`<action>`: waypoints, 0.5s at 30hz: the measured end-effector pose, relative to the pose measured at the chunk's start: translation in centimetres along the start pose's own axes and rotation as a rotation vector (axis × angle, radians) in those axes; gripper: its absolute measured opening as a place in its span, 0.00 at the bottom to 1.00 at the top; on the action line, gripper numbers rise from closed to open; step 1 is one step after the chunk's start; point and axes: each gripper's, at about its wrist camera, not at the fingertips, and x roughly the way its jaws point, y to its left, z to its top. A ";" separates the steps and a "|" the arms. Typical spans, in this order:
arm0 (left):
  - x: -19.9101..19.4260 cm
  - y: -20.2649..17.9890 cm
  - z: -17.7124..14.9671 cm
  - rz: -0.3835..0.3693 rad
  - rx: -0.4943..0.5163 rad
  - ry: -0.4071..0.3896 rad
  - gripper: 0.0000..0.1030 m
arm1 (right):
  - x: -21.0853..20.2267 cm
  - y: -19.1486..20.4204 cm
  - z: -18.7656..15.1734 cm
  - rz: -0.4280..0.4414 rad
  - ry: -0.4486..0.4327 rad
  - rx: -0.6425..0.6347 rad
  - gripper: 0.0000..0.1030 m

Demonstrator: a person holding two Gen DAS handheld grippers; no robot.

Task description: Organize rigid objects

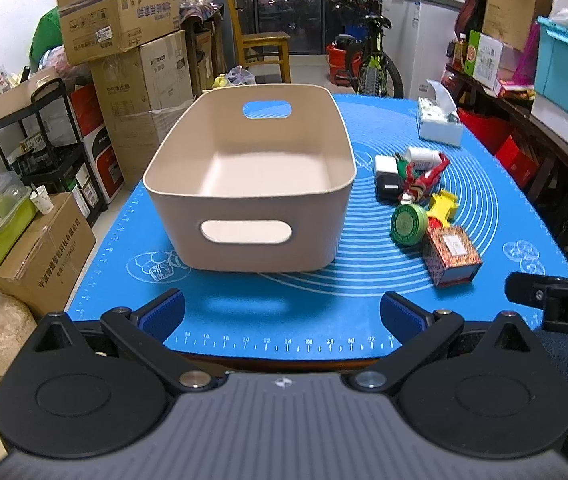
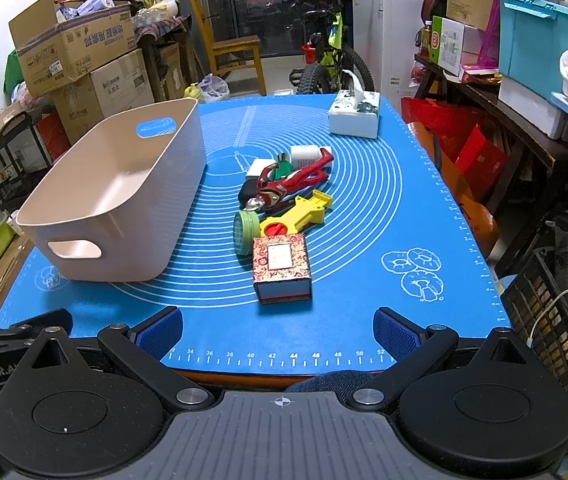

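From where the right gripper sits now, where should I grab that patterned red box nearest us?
Take the patterned red box across its two side walls, coming down from above with the right gripper. It lies flat with its label up, both sides are free, and only its far edge crowds the yellow toy and green tin.

Black charger mostly hidden behind red figure in right wrist view; white charger partly covered too. Green item behind figure: identity unclear. Label text on patterned box too small to read. Green tin covers lower end of yellow toy (left wrist view). Right gripper body cut off by frame edge.
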 end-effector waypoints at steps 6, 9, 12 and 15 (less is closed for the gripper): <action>-0.4 1.0 1.8 0.028 -0.029 -0.047 1.00 | -0.5 -0.5 0.8 0.000 -0.002 0.013 0.98; -0.5 1.7 3.2 0.051 -0.033 -0.081 1.00 | -0.7 -0.3 1.4 0.004 -0.026 -0.014 0.98; -0.3 2.6 4.6 0.078 -0.059 -0.103 1.00 | -0.6 -0.2 2.4 0.017 -0.034 -0.015 0.98; -0.2 3.7 6.4 0.118 -0.071 -0.125 1.00 | -0.2 -0.1 3.5 0.032 -0.035 0.002 0.98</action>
